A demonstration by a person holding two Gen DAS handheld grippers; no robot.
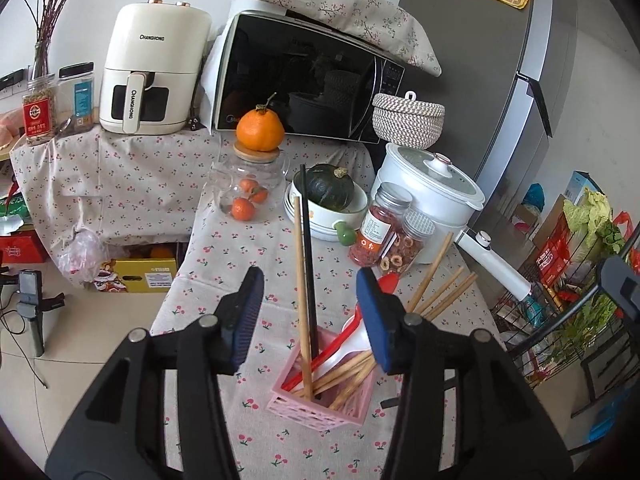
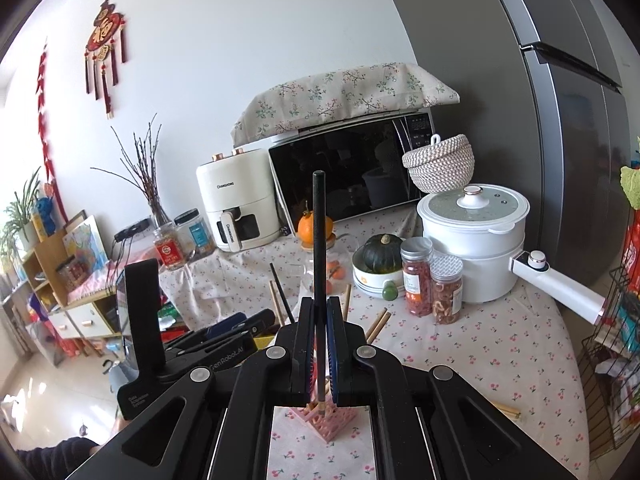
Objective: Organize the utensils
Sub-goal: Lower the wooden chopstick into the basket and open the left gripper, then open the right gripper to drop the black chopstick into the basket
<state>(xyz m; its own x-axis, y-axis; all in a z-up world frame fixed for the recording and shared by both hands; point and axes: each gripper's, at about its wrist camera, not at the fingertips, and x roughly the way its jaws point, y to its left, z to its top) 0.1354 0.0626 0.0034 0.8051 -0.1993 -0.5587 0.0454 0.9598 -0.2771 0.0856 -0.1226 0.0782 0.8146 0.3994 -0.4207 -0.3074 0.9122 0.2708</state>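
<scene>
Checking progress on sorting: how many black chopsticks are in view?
2. One black chopstick stands in the pink basket; the other is clamped upright in the right gripper. More may be hidden.

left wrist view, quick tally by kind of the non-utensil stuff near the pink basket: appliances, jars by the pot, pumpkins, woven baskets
appliances: 3, air fryer, microwave, white pot
jars: 2, silver-lidded jar, white-lidded jar
pumpkin: 1
woven basket: 1
total: 7

The right gripper (image 2: 320, 344) hides most of the pink basket (image 2: 326, 416); the black chopstick (image 2: 319, 240) tip is concealed. The left gripper's (image 1: 310, 312) finger covers part of the spoons (image 1: 352, 344). Jar labels (image 1: 374, 236) are illegible.
</scene>
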